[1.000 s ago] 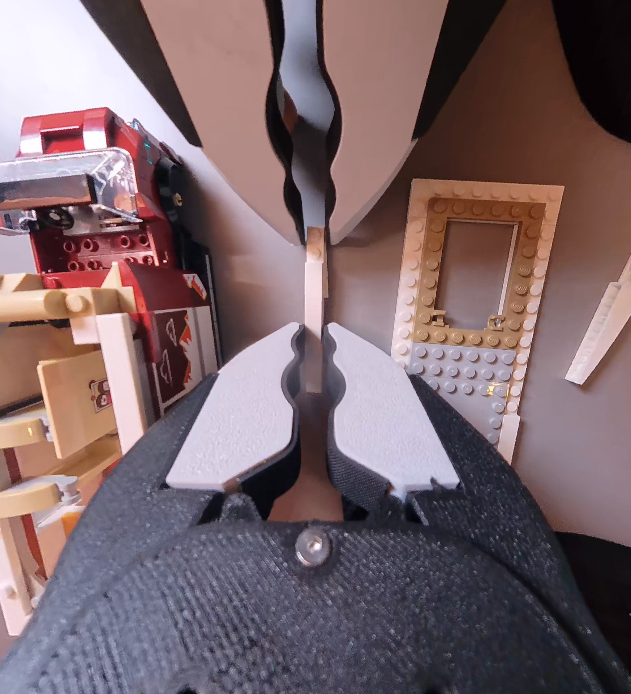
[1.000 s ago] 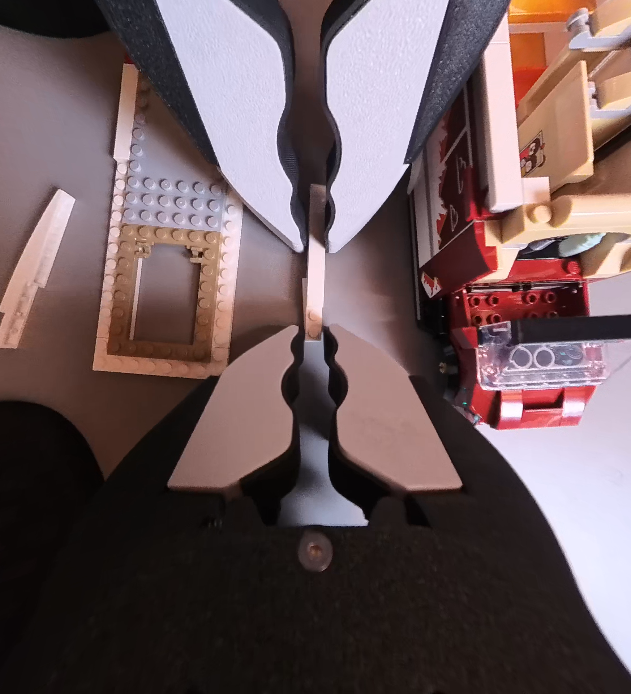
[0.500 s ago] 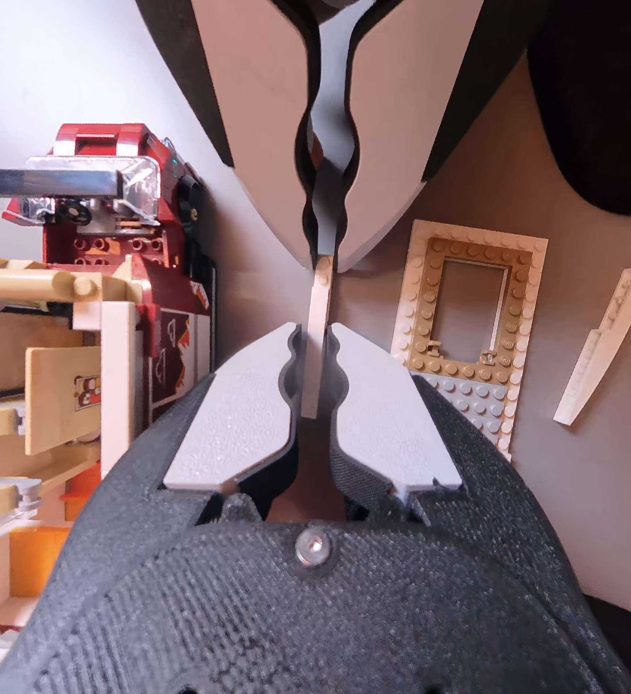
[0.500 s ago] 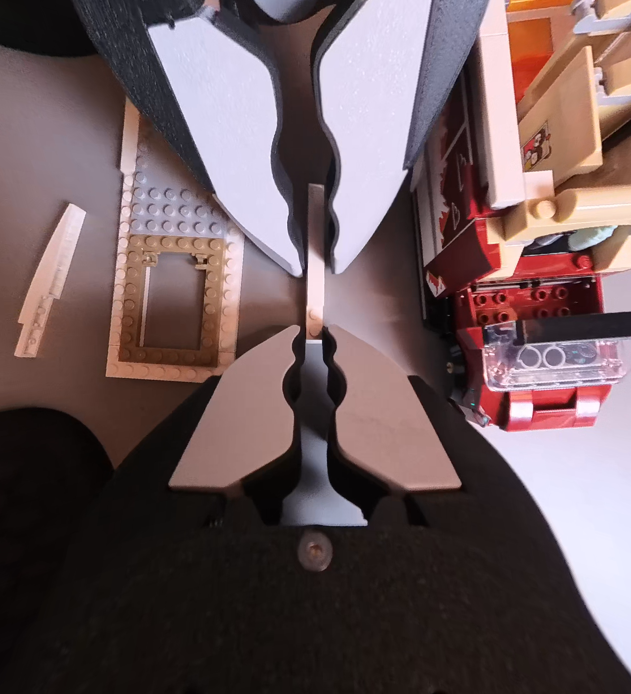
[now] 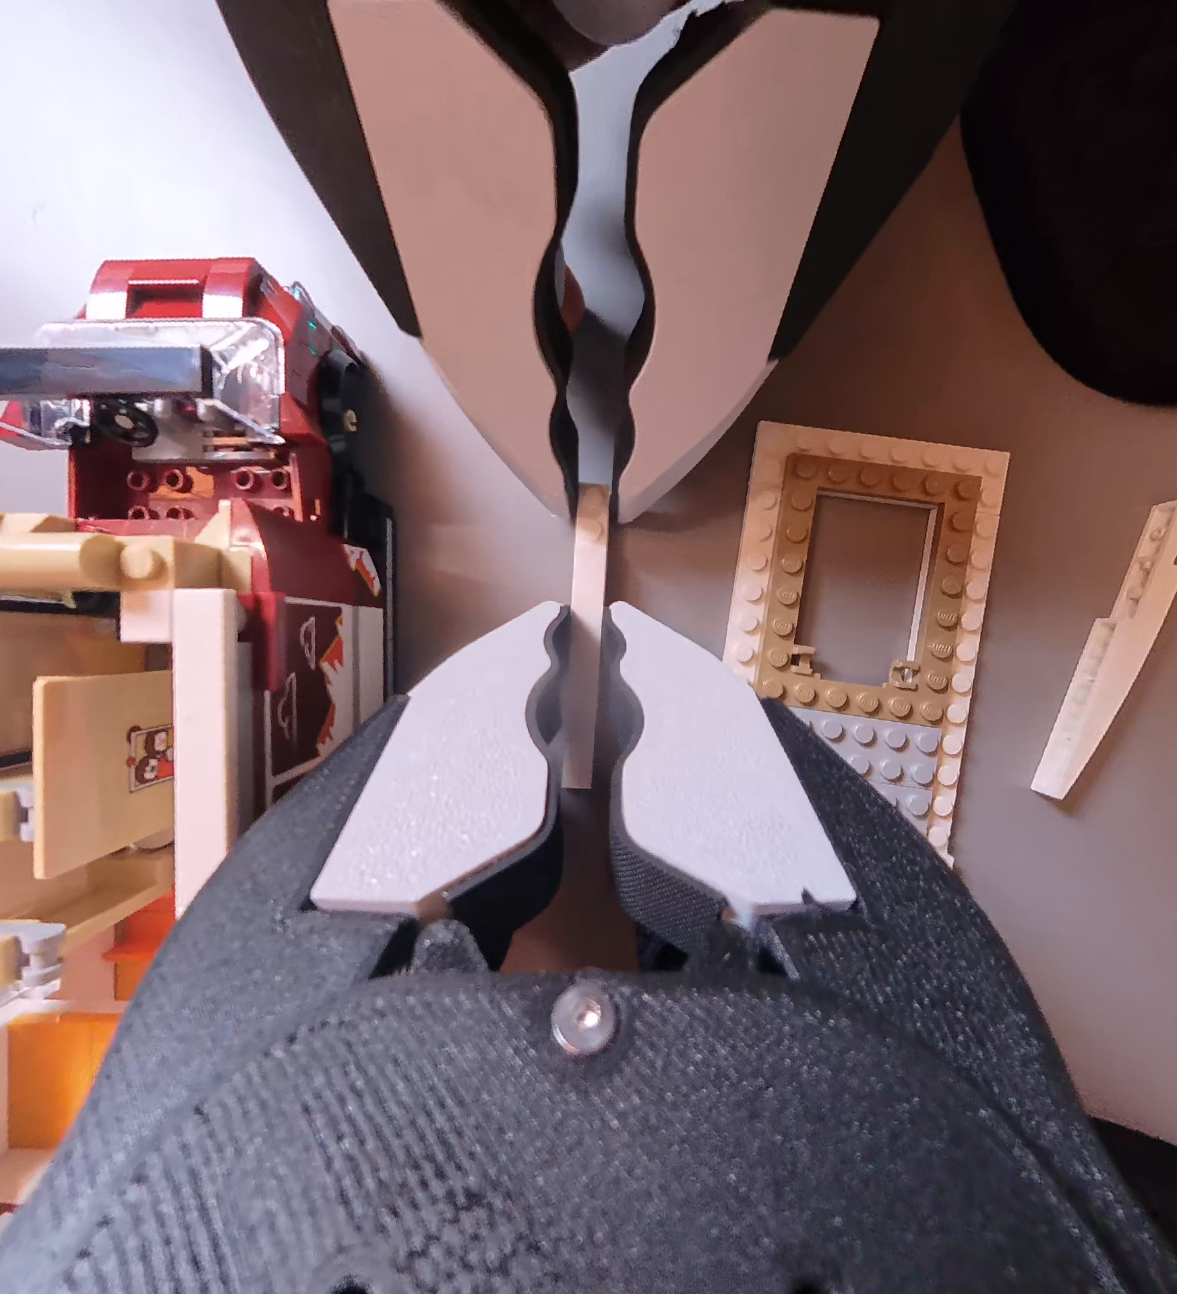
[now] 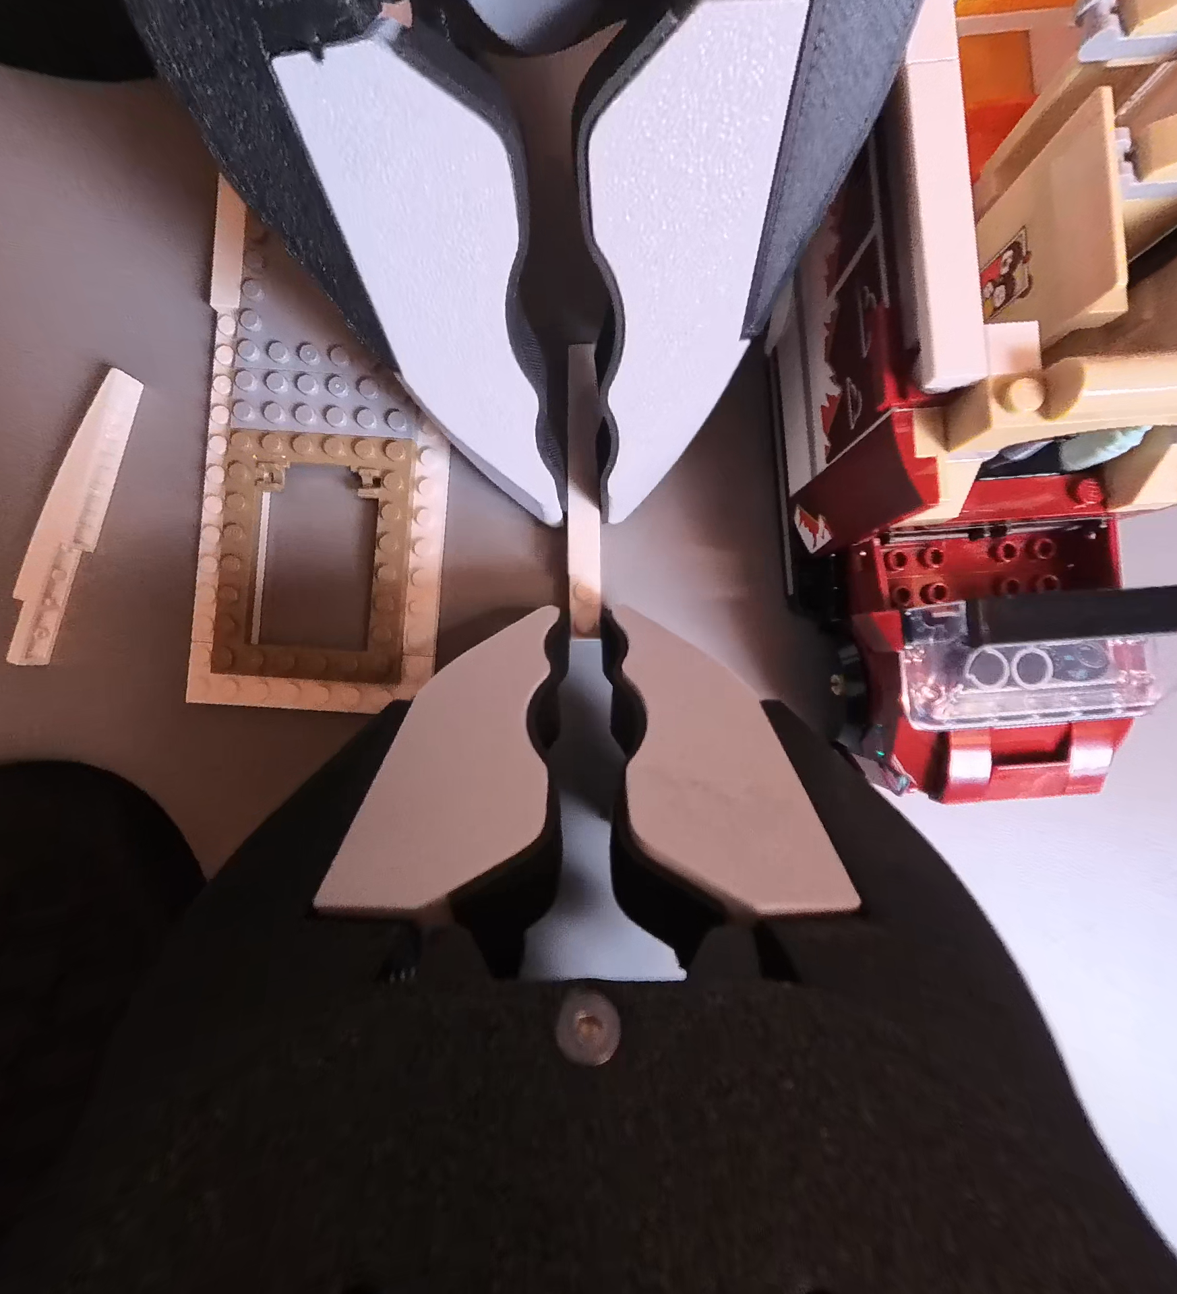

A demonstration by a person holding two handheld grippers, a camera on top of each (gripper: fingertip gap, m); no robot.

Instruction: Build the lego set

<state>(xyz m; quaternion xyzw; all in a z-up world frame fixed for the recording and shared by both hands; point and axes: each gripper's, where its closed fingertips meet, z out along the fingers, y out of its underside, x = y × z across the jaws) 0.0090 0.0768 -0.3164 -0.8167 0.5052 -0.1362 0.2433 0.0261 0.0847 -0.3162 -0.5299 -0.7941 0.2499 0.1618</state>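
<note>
Compared with half a second ago, the left gripper [image 5: 586, 616] has narrowed again onto the cream strip [image 5: 589, 560], its pads pressing both faces. Seen from the left wrist, the strip bridges to the right gripper [image 5: 589, 494] opposite, above the tabletop between the red-and-tan brick model [image 5: 172, 560] and the studded frame plate [image 5: 866, 630].

From the right wrist, the right gripper [image 6: 586, 620] pinches the strip's studded end [image 6: 584, 560], nearly closed; a white wedge piece [image 6: 74, 518] lies beyond the plate [image 6: 319, 560].
</note>
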